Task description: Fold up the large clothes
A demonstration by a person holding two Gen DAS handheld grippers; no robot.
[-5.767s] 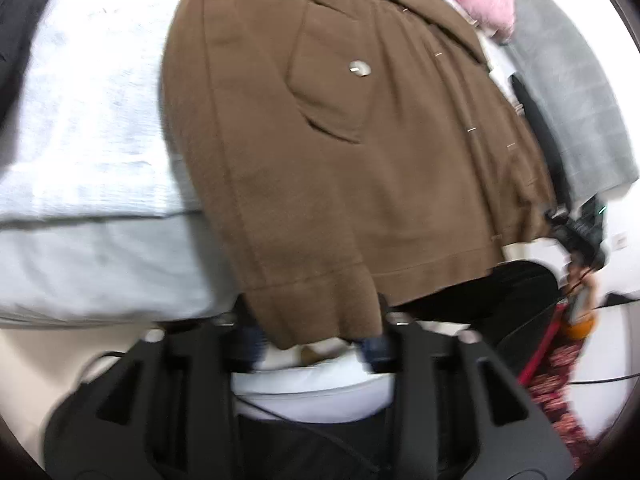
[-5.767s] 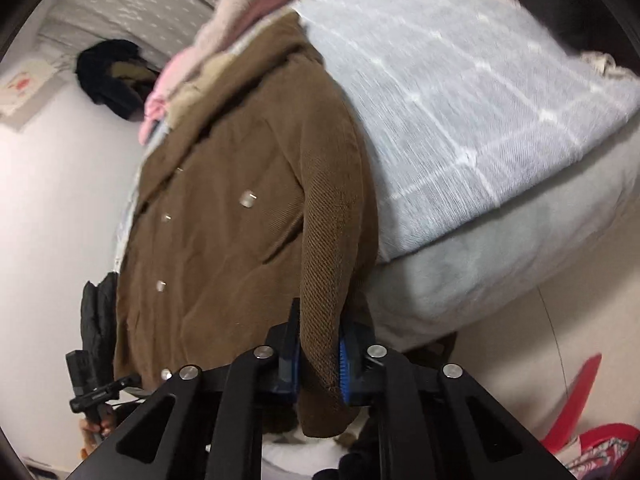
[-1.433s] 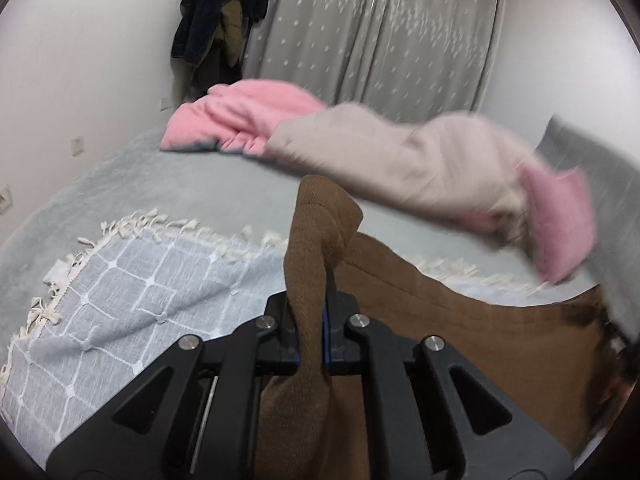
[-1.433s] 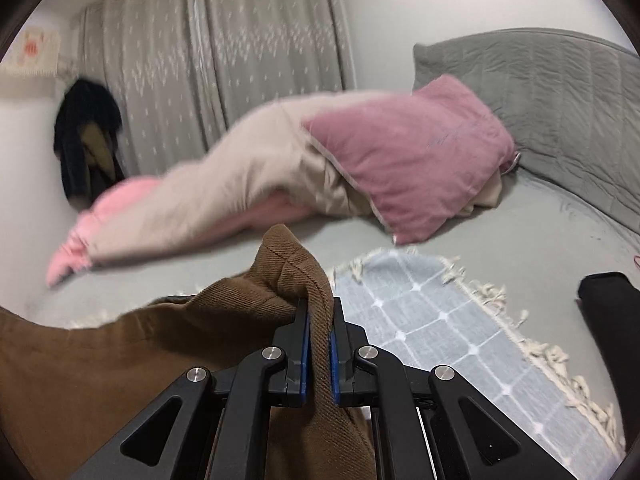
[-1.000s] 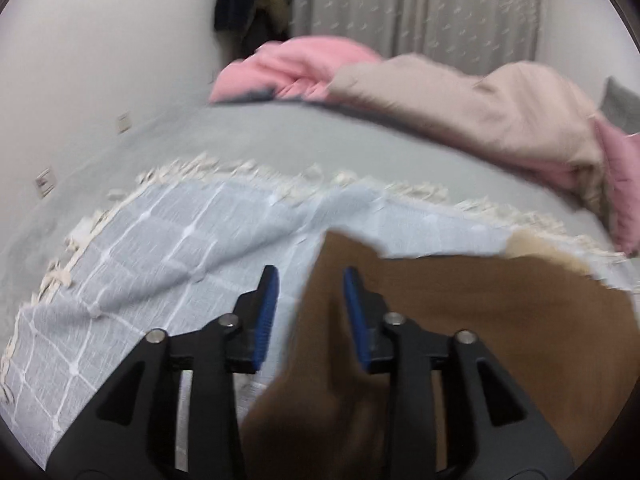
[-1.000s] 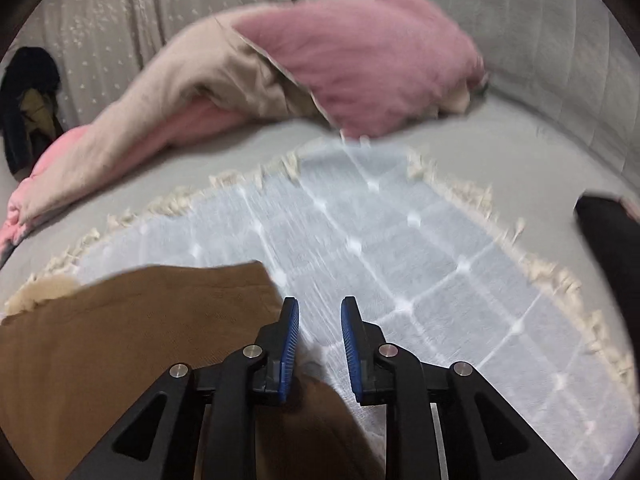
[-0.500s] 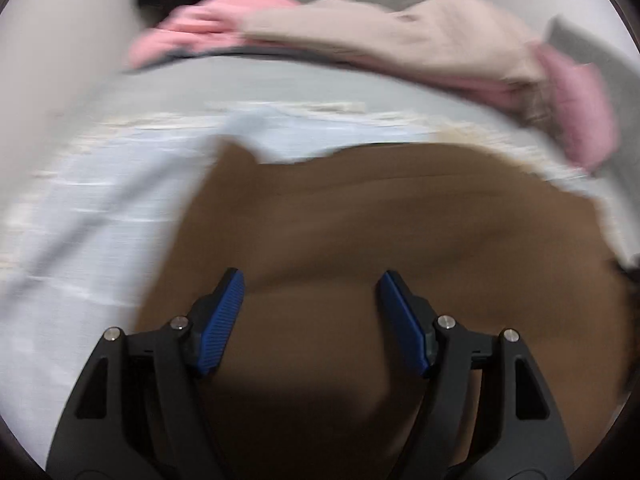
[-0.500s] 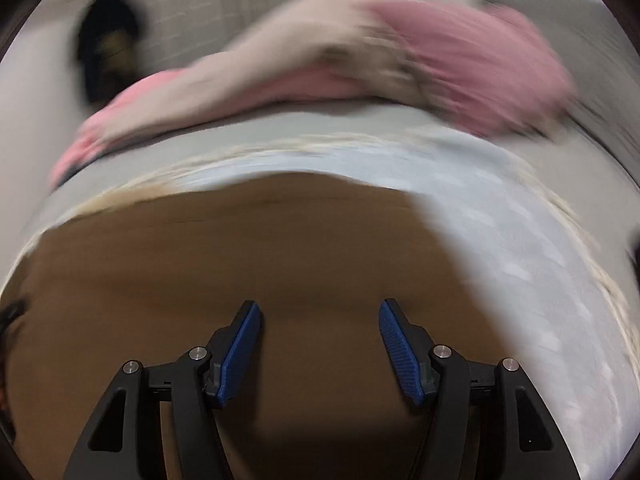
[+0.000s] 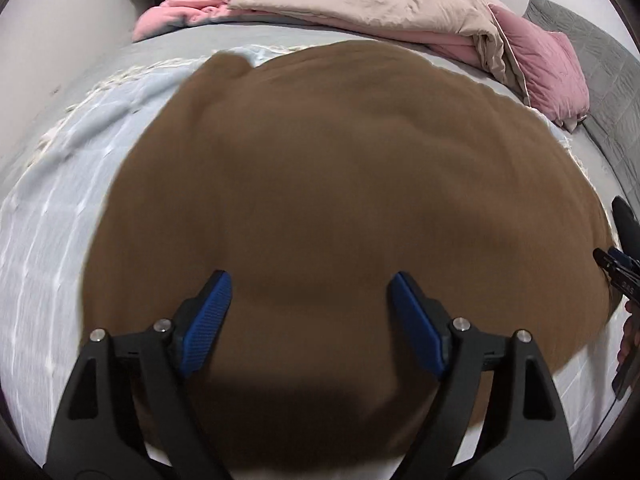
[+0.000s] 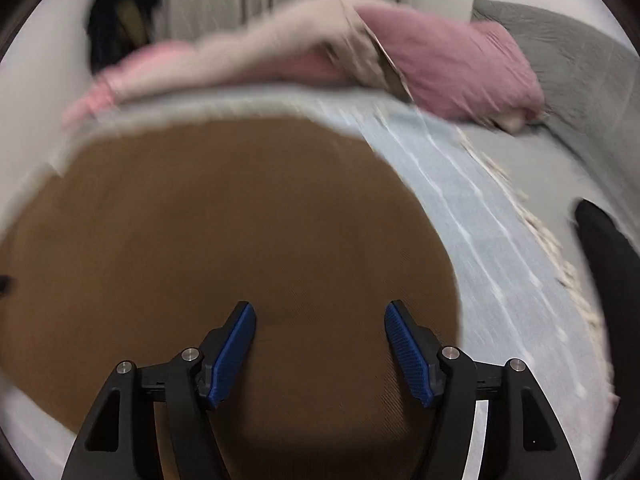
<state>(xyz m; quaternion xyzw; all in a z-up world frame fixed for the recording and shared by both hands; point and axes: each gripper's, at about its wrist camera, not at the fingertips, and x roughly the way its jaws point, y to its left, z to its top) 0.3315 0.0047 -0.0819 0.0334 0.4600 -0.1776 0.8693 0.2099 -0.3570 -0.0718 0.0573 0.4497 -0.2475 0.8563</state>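
Since the frames of about a second and a half earlier, when each gripper pinched a bunched fold of the brown coat up off the bed, the garment had been let go and lay spread flat over the pale blue checked blanket. Left gripper: jaws had just been opening and stood wide apart, blue pads clear of the cloth, nothing between them, coat surface below. Right gripper: jaws likewise had just been opening, released, pads apart, nothing clamped; brown fabric beneath, blanket showing at its right. Coat covered most of the blanket; fringe of the blanket visible beyond its far edge. One corner of the coat rose in a small bump at far left in the left wrist view. Grey bedsheet under the blanket. Pink and beige duvet heaped along the far side of the bed, pink pillow beside it. Dark clothing lay at the right edge. Right wrist view blurred; fine detail unreadable.
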